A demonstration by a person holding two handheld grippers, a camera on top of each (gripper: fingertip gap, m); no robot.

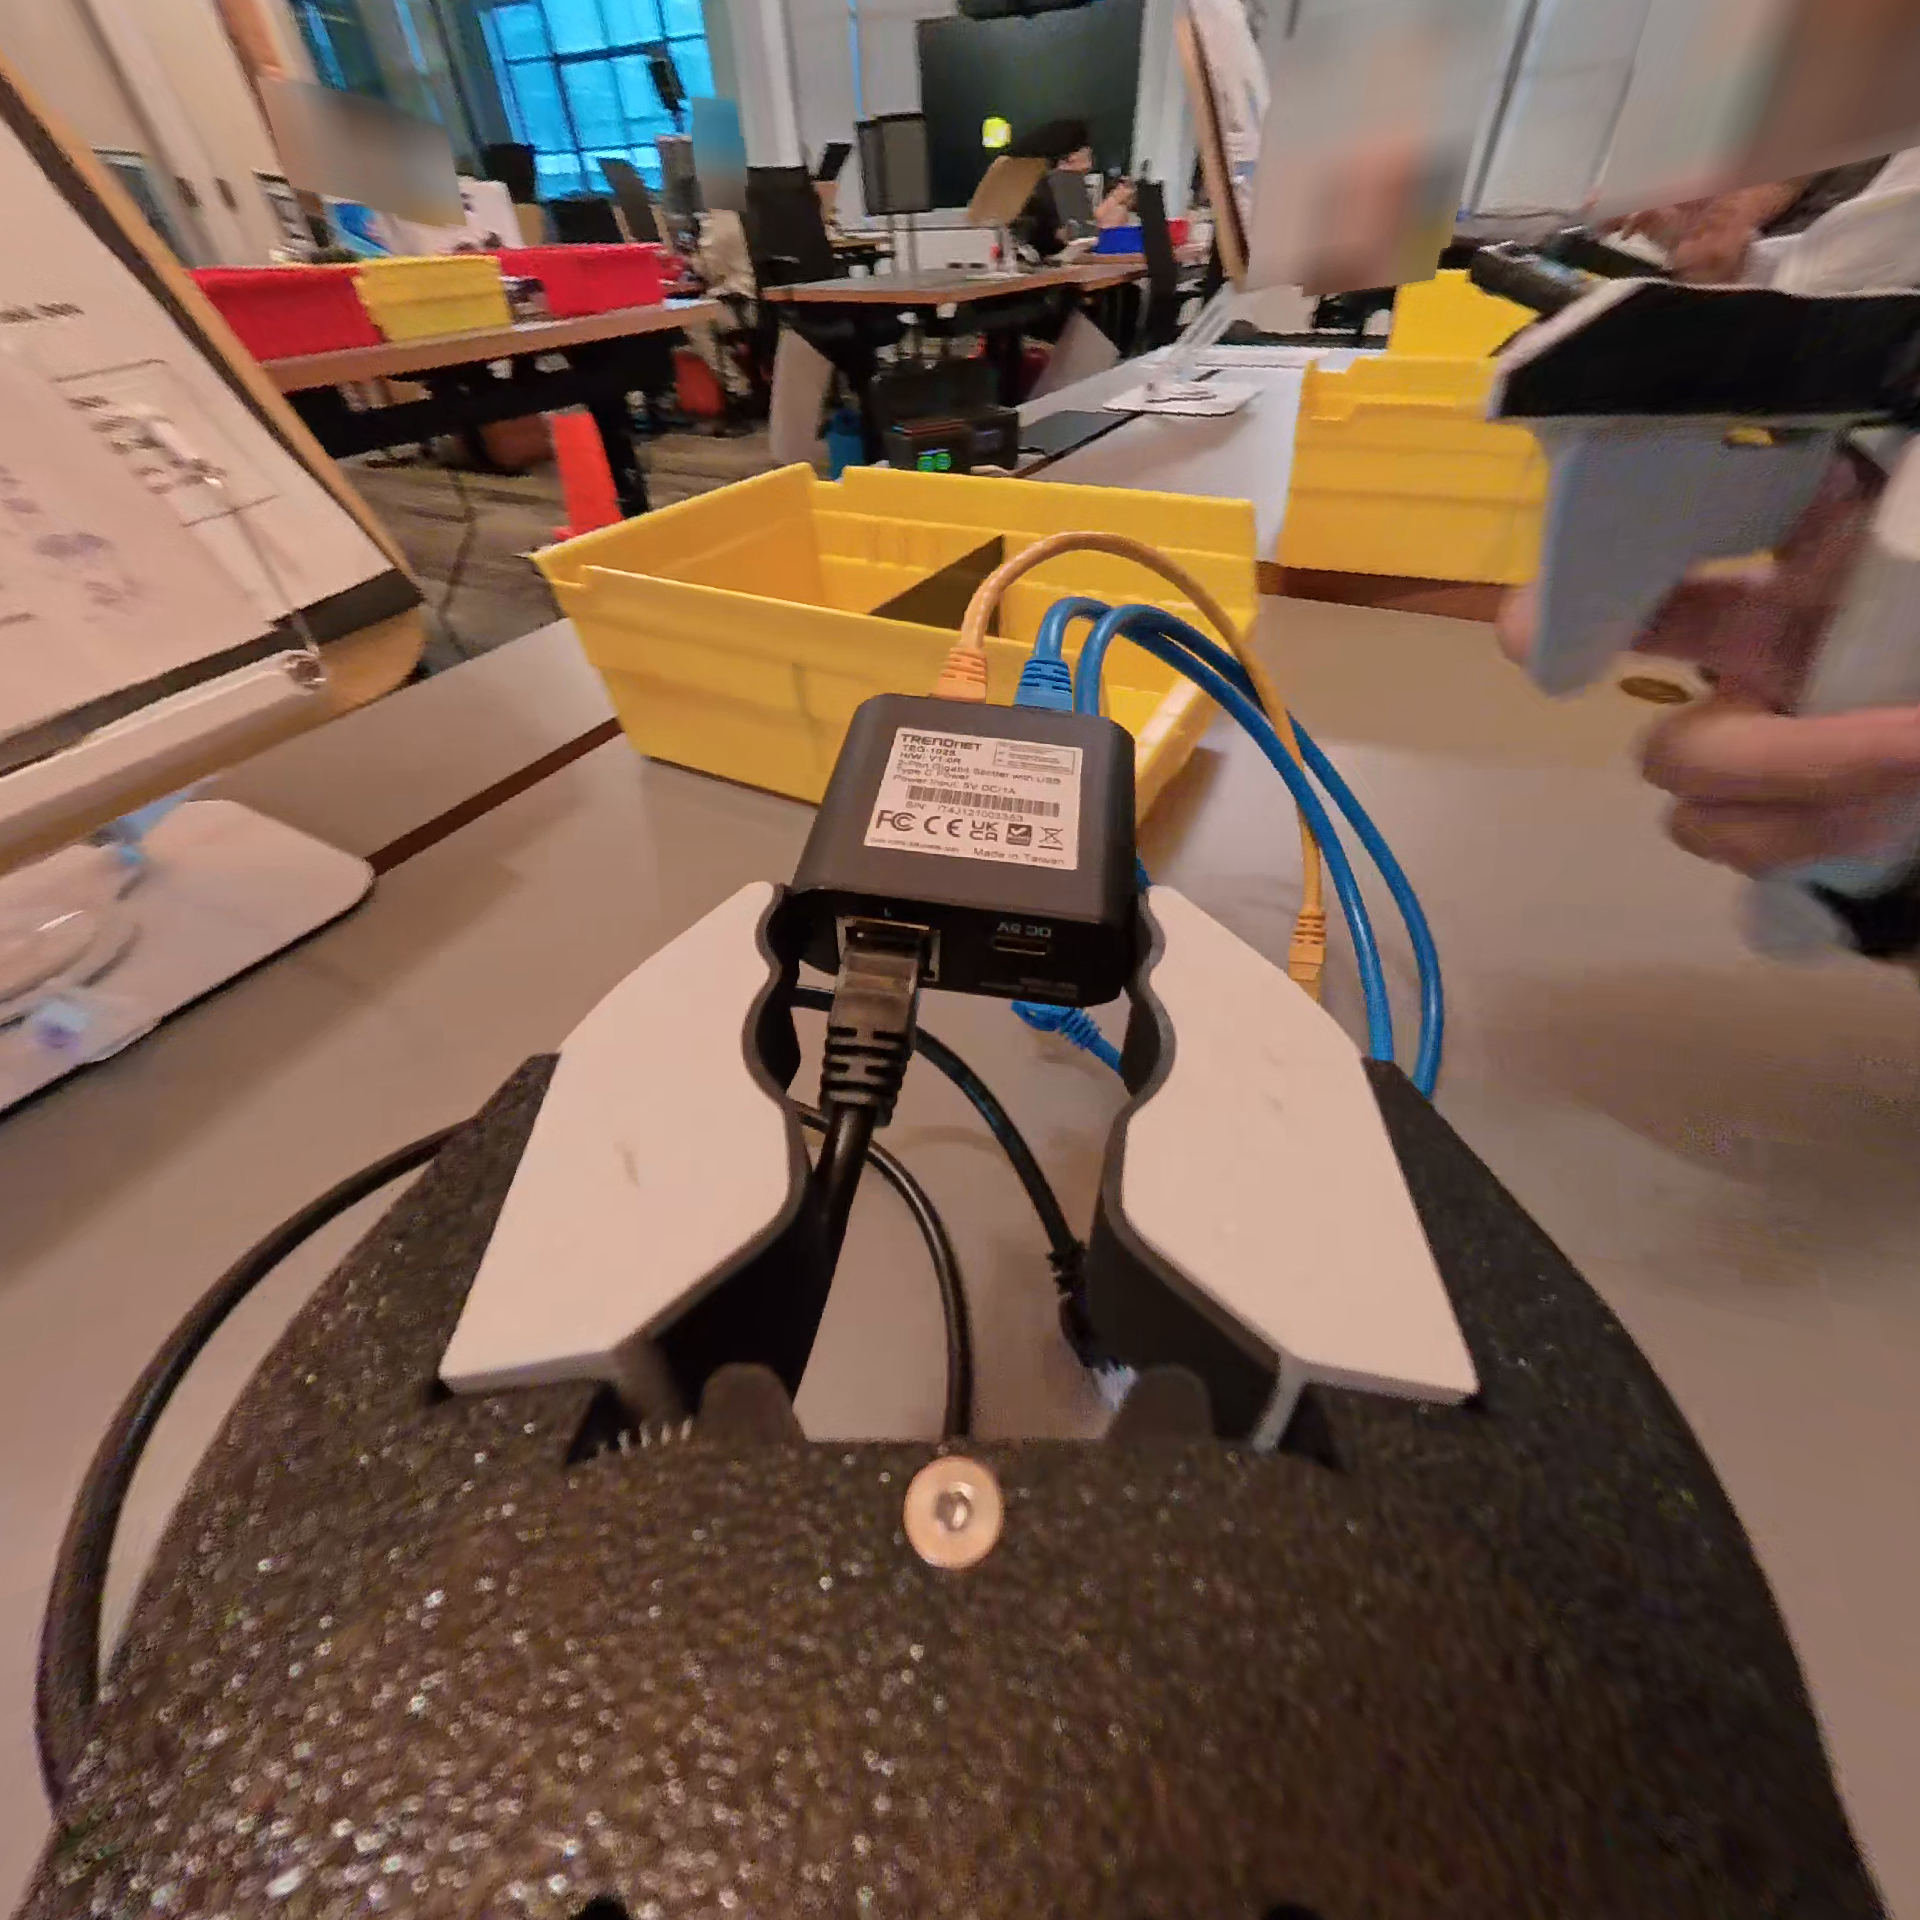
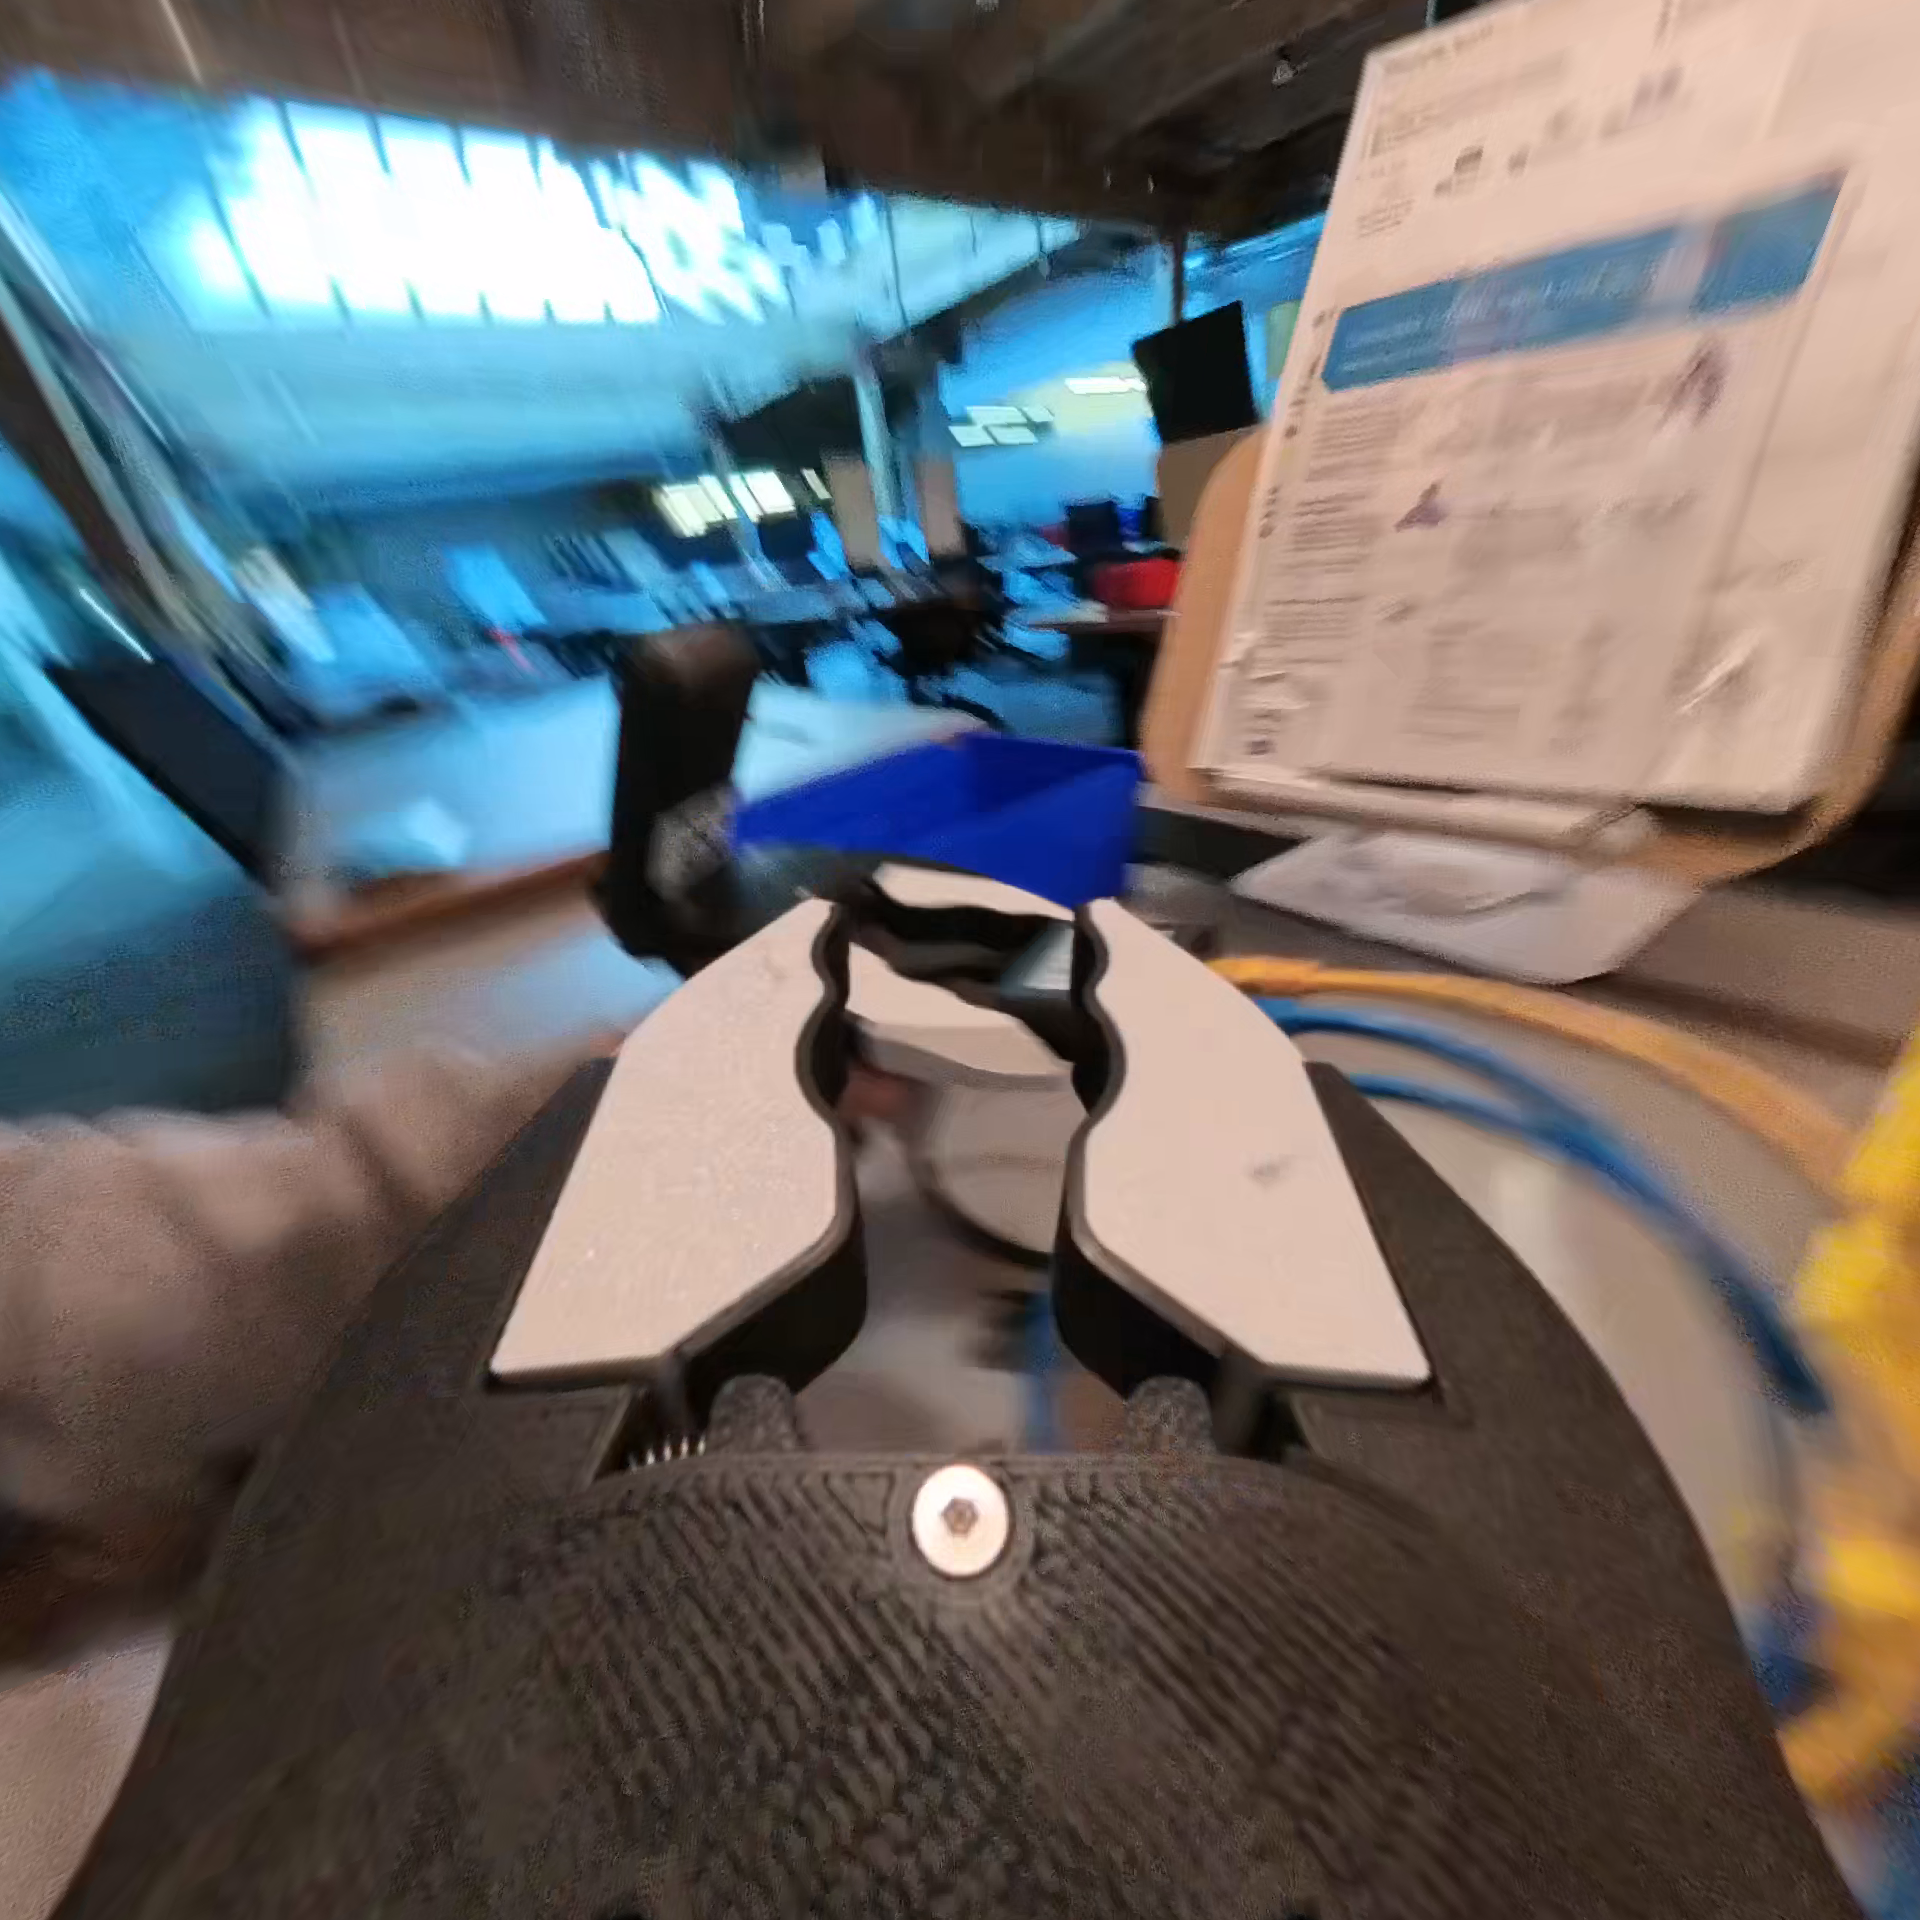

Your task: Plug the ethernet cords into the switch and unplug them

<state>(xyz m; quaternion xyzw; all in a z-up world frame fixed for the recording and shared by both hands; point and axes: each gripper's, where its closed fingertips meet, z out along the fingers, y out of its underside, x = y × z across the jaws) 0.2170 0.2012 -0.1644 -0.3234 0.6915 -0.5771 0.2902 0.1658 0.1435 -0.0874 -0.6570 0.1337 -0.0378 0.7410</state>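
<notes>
My left gripper [image 1: 956,920] is shut on the black switch [image 1: 966,810] and holds it by its near end, label side up, above the grey table [image 1: 1558,1143]. A black ethernet cord [image 1: 868,1039] is plugged into the near port. An orange cord [image 1: 961,670] and a blue cord [image 1: 1042,675] are plugged into the far side. The orange cord's other plug [image 1: 1307,940] hangs loose. My right gripper [image 2: 956,920] is open and empty. Its view is blurred. It shows at the upper right of the left wrist view [image 1: 1538,416], held in a hand, apart from the switch.
A yellow bin [image 1: 727,644] with a black divider stands just behind the switch, and another yellow bin [image 1: 1403,488] stands farther right. A poster board [image 1: 156,468] leans at the left. The right wrist view shows a blue bin [image 2: 935,821] and the poster board [image 2: 1558,468].
</notes>
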